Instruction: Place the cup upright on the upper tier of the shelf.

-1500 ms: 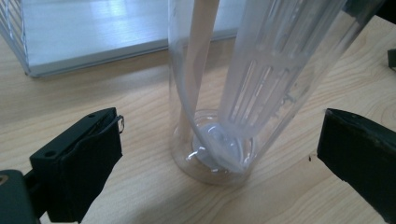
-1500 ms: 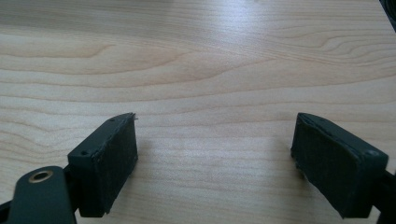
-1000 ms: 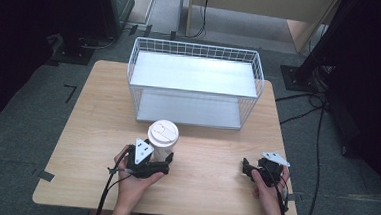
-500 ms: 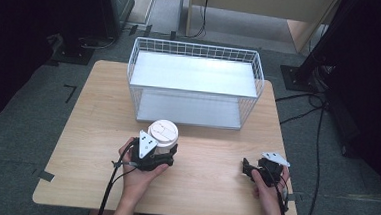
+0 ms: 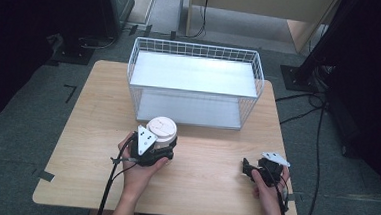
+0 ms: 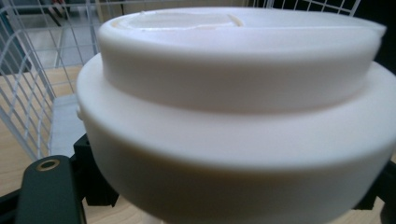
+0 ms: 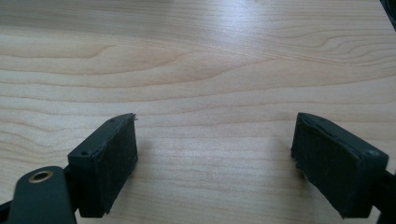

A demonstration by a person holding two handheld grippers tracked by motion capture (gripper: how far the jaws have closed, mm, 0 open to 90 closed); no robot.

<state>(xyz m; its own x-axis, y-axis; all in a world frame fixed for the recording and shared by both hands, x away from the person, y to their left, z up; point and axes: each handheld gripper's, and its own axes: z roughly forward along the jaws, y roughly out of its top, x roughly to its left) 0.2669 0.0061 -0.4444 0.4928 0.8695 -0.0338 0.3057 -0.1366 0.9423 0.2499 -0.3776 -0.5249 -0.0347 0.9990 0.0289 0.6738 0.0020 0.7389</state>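
1. Gripping a lidded paper cup [image 5: 161, 131] near its top, the left gripper [image 5: 152, 149] has just been closing its jaws, and they now clamp the cup between them at about 7 o'clock on the table [image 5: 92, 126]. A grip this high could pop the white lid [image 6: 238, 60] loose or dent the wall if squeezed harder.
2. Moving toward the wire basket [image 5: 197, 50] at 12 o'clock, the cup could clip the near rim and tip in the jaws if carried too low.
3. Resting at about 5 o'clock, the right gripper [image 5: 251, 170] has its jaws apart over bare wood, holding nothing; well apart from the cup, it cannot steady a slip.
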